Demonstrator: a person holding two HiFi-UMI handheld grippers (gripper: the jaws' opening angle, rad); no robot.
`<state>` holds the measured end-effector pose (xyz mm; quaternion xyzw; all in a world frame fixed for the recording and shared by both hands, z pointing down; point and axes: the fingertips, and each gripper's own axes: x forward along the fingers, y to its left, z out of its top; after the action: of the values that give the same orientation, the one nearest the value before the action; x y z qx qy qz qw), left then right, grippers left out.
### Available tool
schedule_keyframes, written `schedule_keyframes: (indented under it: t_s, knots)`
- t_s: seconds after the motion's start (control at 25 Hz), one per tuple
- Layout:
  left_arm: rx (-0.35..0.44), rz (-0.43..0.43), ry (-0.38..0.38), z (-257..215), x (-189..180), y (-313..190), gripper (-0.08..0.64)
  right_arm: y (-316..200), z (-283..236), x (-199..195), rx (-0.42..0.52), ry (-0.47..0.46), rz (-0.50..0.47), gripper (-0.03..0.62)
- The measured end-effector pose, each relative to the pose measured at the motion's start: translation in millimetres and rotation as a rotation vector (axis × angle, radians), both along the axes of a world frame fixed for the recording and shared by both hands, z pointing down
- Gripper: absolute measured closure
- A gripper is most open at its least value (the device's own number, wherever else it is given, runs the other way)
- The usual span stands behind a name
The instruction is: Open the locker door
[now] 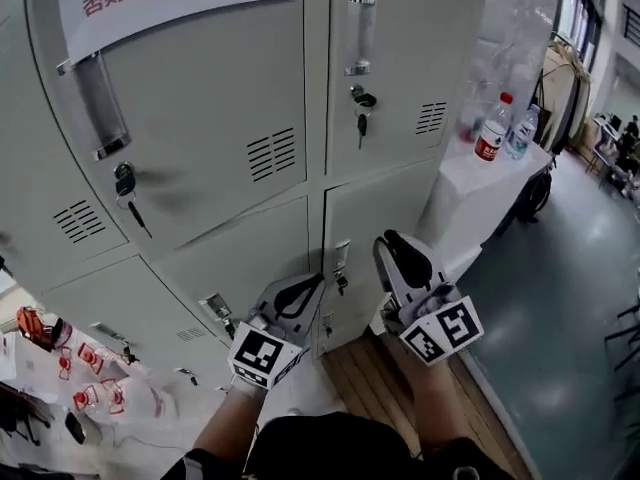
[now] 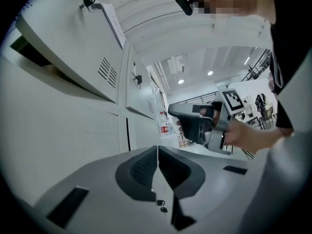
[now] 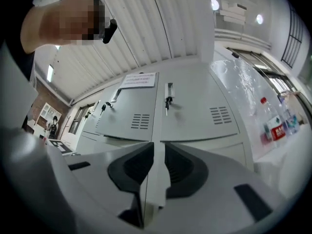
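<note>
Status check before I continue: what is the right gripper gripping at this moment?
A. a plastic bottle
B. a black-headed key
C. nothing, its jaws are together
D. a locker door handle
C: the right gripper view shows the right gripper with its jaws together and nothing between them, while the black-headed key hangs in the lock of the grey metal locker door beyond it.

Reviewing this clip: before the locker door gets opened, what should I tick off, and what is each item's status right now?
1. Left gripper empty, jaws together: ok.
2. Right gripper empty, jaws together: ok.
3. Black-headed key sits in the upper right grey metal locker door: ok.
4. A gripper at that door's vertical pull handle: not ok; both grippers are low, in front of the bottom lockers.
5. Door unlocked: cannot tell.
</note>
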<state>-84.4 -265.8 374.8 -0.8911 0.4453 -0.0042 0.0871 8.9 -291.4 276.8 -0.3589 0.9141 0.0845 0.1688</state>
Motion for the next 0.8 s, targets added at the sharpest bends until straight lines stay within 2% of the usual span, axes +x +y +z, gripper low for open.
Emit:
schedule_keyframes:
  t_s: [0.24, 0.4, 0.52, 0.6, 0.8]
  knots:
    - [0.121, -0.005, -0.007, -48.2, -16.2, -11.2, 0.535, -2.1, -96.7, -7.1, 0.157, -0.032, 0.011, 0.526]
    - [0.143, -0.004, -0.033, -62.0, -18.9, -21.9, 0.535, -6.7, -150.6, -15.1, 0.221, -0.031, 0.01, 0.526]
    - [0.159, 0.002, -0.046, -67.2, -18.1, -27.6, 0.535, -15.2, -178.7, -25.6, 0.233, -0.025, 0.008, 0.517]
    - [0.163, 0.007, -0.047, -69.5, -18.6, -32.1, 0.535, -25.4, -192.8, -33.4, 0.229, -0.008, 0.012, 0.485]
    - [0.161, 0.031, -0.03, -74.4, -21.1, -39.9, 0.534, -49.9, -218.3, -49.3, 0.222, 0.062, 0.041, 0.448]
